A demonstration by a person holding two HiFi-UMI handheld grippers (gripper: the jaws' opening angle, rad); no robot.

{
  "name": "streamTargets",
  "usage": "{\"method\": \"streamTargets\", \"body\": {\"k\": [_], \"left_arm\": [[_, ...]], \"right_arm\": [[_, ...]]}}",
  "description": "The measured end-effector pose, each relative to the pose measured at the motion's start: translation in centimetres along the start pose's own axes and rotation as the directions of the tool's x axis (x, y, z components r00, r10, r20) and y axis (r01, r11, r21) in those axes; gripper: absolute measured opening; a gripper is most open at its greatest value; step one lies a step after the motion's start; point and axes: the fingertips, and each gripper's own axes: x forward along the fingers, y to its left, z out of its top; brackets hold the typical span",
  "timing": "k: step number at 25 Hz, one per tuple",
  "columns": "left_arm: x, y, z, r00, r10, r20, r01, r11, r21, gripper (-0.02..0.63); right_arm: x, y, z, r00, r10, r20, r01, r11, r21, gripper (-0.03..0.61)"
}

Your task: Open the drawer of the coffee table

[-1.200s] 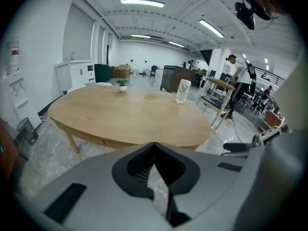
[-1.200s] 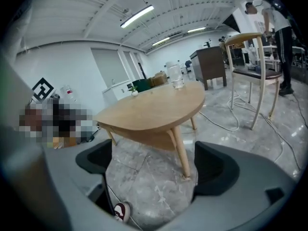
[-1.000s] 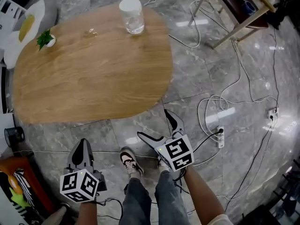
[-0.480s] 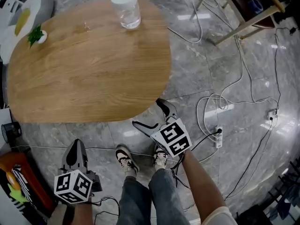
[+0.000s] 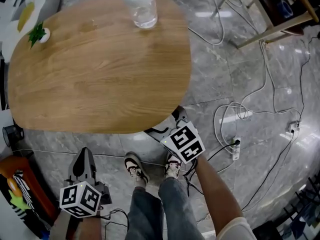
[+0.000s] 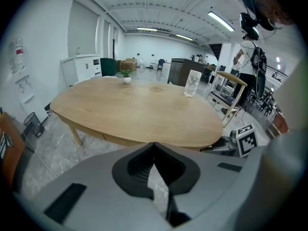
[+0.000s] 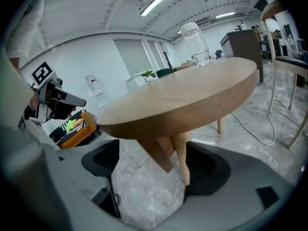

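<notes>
While the left gripper [image 5: 84, 155] hangs at the near left, over the floor and clear of the table, its jaws are pressed together on nothing. The oval coffee table [image 5: 100, 74] fills the middle, with a small plant [image 5: 39, 34] at its far left and a glass jar [image 5: 140, 6] at its far edge; its drawer cannot be made out. At the table's near right edge the right gripper [image 7: 153, 163] has its jaws apart. They have just been closing, and a wooden table leg [image 7: 182, 153] shows beyond the gap, untouched. Farther right, a power strip [image 5: 235, 147] lies on the floor.
</notes>
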Motion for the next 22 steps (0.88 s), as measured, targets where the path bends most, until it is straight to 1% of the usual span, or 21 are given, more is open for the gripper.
{"method": "streamTargets", "body": {"k": [3,5,7,11,15,18,22], "left_arm": [[0.5,0.1,0.2,1.000,0.009,0.001,-0.009,1.000,-0.015,-0.008],[0.8,0.0,0.2,1.000,0.012,0.001,-0.012,1.000,-0.024,-0.008],[0.8,-0.1,0.1,1.000,0.011,-0.001,-0.011,1.000,-0.022,-0.008],[0.9,-0.4,0.0,1.000,0.011,-0.004,-0.011,1.000,-0.021,-0.008],[0.9,-0.3,0.0,1.000,0.013,-0.002,-0.013,1.000,-0.017,-0.008],[0.7,0.0,-0.2,1.000,0.019,0.000,-0.019,1.000,-0.023,-0.008],[0.3,0.3,-0.6,1.000,0.024,0.002,-0.023,0.999,-0.023,-0.008]], "right_arm": [[0.4,-0.3,0.5,1.000,0.002,0.019,-0.003,1.000,0.015,0.421],[0.4,-0.7,0.5,0.999,-0.006,0.032,0.005,1.000,0.030,0.386],[0.4,-0.6,0.3,0.999,-0.008,0.035,0.007,0.999,0.037,0.372],[0.8,0.2,-0.2,1.000,0.003,0.019,-0.003,1.000,0.006,0.331],[1.3,0.4,0.3,1.000,0.000,0.031,0.001,1.000,-0.004,0.307],[1.6,0.1,0.4,0.999,-0.016,0.030,0.017,1.000,-0.018,0.265],[1.5,0.0,0.3,0.999,-0.026,0.034,0.027,0.999,-0.030,0.256]]}}
